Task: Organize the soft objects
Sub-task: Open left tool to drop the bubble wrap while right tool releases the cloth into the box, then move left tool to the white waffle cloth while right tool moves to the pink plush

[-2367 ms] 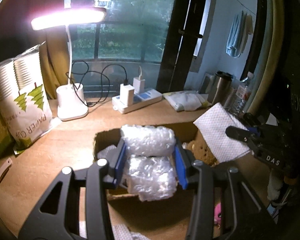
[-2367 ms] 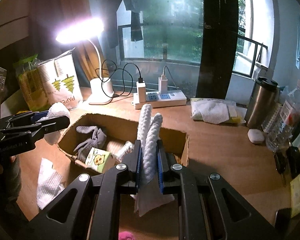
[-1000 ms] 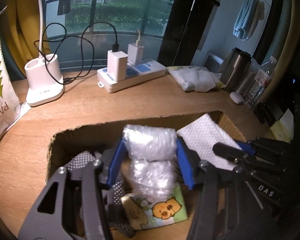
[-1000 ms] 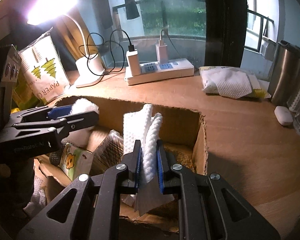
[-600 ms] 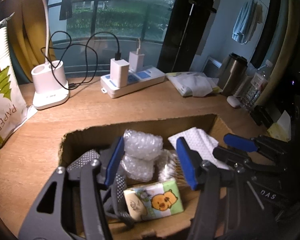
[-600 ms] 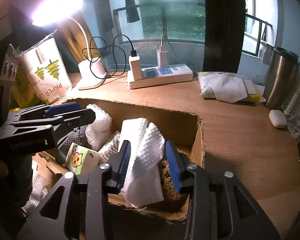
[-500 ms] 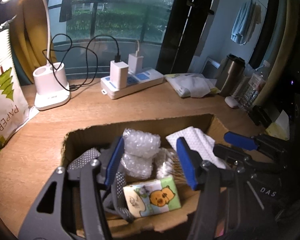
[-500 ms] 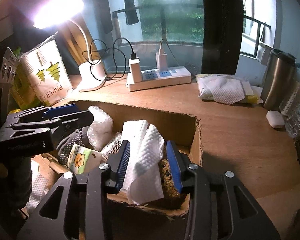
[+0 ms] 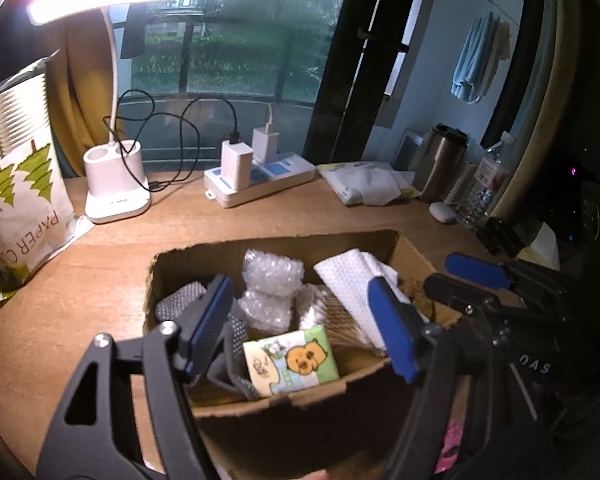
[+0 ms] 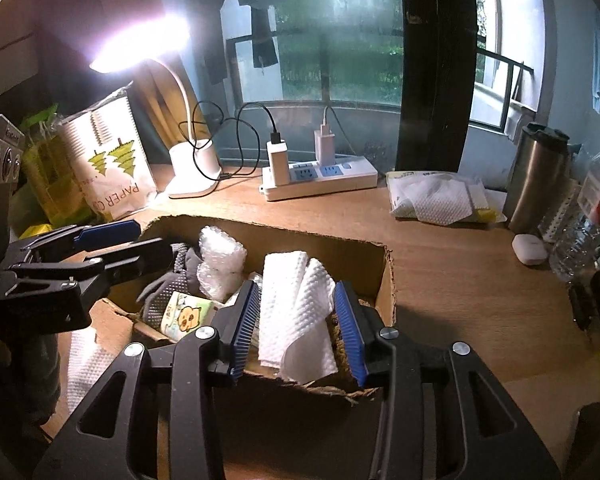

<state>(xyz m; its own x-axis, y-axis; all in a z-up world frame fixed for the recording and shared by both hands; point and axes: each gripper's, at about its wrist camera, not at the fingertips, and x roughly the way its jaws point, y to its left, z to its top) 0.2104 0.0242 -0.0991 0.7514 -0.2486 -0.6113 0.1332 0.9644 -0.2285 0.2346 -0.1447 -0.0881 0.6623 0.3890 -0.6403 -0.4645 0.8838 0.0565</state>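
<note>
Both claws are hanging wide open, gripping nothing — the left claw (image 9: 300, 328) over the bubble wrap (image 9: 270, 280) at frame centre, the right claw (image 10: 298, 328) straddling the white cloth (image 10: 296, 312). Both soft things are lying inside the cardboard box (image 9: 172, 258) on the desk (image 9: 100, 264).

The white bag with green trees (image 9: 18, 184) beside the lamp reads "PAPER CU", the rest cut off. The right gripper's body (image 9: 534, 364) carries the letters "DAS".
</note>
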